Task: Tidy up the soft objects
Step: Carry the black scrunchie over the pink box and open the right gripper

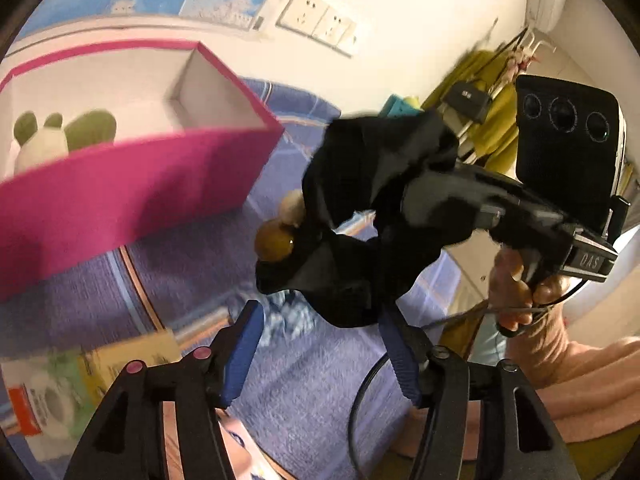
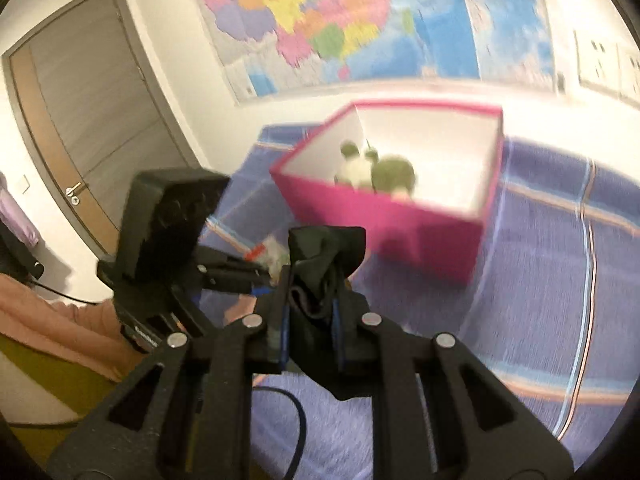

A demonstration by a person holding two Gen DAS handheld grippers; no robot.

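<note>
My right gripper (image 2: pixel 310 320) is shut on a black cloth (image 2: pixel 324 268) and holds it in the air over the purple bedspread. In the left wrist view the same black cloth (image 1: pixel 372 216) hangs from the right gripper (image 1: pixel 432 184), just ahead of my left gripper (image 1: pixel 320 344), which is open and empty. A pink box (image 2: pixel 384 220) with a white inside stands on the bed ahead; a green and white plush toy (image 2: pixel 372 170) lies in it. The box (image 1: pixel 132 196) and plush toy (image 1: pixel 44 140) also show at the left in the left wrist view.
A small brown plush (image 1: pixel 276 236) lies on the bedspread (image 1: pixel 312 400) behind the cloth. Packets and a yellow box (image 1: pixel 132 360) lie at the lower left. A wall map (image 2: pixel 340 16) and a door (image 2: pixel 88 120) are behind. Yellow-green clothes (image 1: pixel 492 120) hang at the right.
</note>
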